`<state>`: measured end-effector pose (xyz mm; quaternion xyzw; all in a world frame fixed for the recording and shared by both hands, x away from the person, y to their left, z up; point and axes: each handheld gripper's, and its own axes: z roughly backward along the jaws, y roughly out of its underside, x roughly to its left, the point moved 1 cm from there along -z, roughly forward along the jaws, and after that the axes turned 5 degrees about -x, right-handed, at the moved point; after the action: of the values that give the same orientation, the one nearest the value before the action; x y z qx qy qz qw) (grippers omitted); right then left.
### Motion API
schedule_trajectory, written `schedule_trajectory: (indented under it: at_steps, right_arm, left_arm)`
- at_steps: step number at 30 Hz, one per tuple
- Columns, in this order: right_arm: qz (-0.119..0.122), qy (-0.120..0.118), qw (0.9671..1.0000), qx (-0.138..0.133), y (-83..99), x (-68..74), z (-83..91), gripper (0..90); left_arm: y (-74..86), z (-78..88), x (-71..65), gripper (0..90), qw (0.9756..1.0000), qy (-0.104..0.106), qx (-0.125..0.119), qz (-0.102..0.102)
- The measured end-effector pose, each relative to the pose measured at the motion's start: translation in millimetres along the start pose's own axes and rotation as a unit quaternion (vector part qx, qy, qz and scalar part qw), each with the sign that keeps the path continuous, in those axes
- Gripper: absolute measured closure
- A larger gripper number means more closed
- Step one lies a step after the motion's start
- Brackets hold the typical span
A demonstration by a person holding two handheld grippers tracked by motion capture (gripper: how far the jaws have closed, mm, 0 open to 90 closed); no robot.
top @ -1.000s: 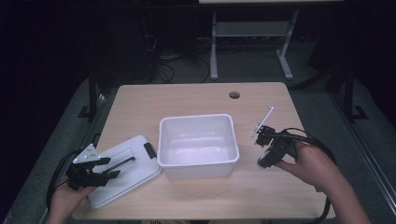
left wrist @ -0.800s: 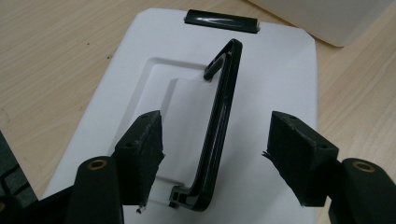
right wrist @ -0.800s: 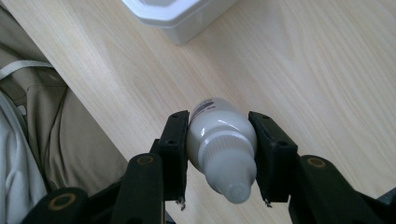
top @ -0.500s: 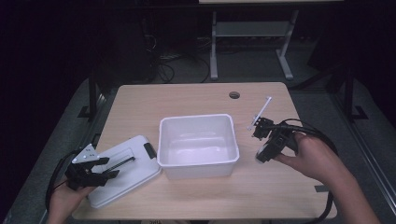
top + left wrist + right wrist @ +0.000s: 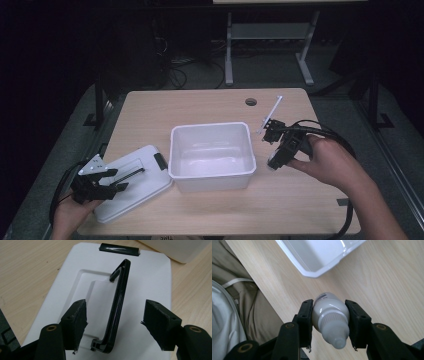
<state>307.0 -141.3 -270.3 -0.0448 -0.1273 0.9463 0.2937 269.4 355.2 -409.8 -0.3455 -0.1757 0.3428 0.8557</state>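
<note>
Carrying a small white bottle point(image 5: 329, 320) is the step in hand: the right hand-held gripper point(image 5: 329, 323) has its jaws clamped on the bottle's sides, cap end toward the camera, held off the table point(image 5: 200, 105) just right of the open white bin point(image 5: 210, 155). In the high view the right hand-held gripper point(image 5: 278, 155) sits beside the bin's right wall, near its front corner, bottle tiny and hard to make out there. The right gripper view looks down past the bottle at the bin's corner and the table edge, so the bottle is not yet over the opening. The left hand-held gripper point(image 5: 117, 180) rests at the white lid point(image 5: 135, 185) lying flat on the table left of the bin, jaws apart, straddling the lid's black handle point(image 5: 117, 310) without the pads pressing it. A thin white stick point(image 5: 272, 111) lies on the table behind the right hand, untouched. Likely next move: swing the bottle left over the bin's rim, lower it inside, then part the jaws to drop it; needs clearing the rim first. After that, judging by the left side's position, closing on the handle to lift the lid onto the bin looks plausible.
</note>
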Motion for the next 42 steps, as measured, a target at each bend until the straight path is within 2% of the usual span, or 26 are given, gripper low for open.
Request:
schedule_trajectory:
  at_steps: [15, 28, 42]
  right_arm:
    - [0.022, -0.004, 0.9997, -0.003, -30.3, 10.6, 8.5, 59.5]
    - [0.035, -0.010, 0.9993, 0.003, -50.0, 15.5, 0.3, 59.5]
    - [0.034, -0.012, 0.9993, 0.012, -70.5, 15.9, -13.8, 59.5]
  left_arm:
    - [0.9, -0.2, 0.2, 34.0, 1.0000, 0.002, -0.003, 0.002]
    - [0.8, -1.0, 0.0, 33.9, 1.0000, 0.000, -0.001, 0.001]
    - [1.0, 0.7, 0.9, 33.9, 1.0000, 0.002, -0.005, 0.000]
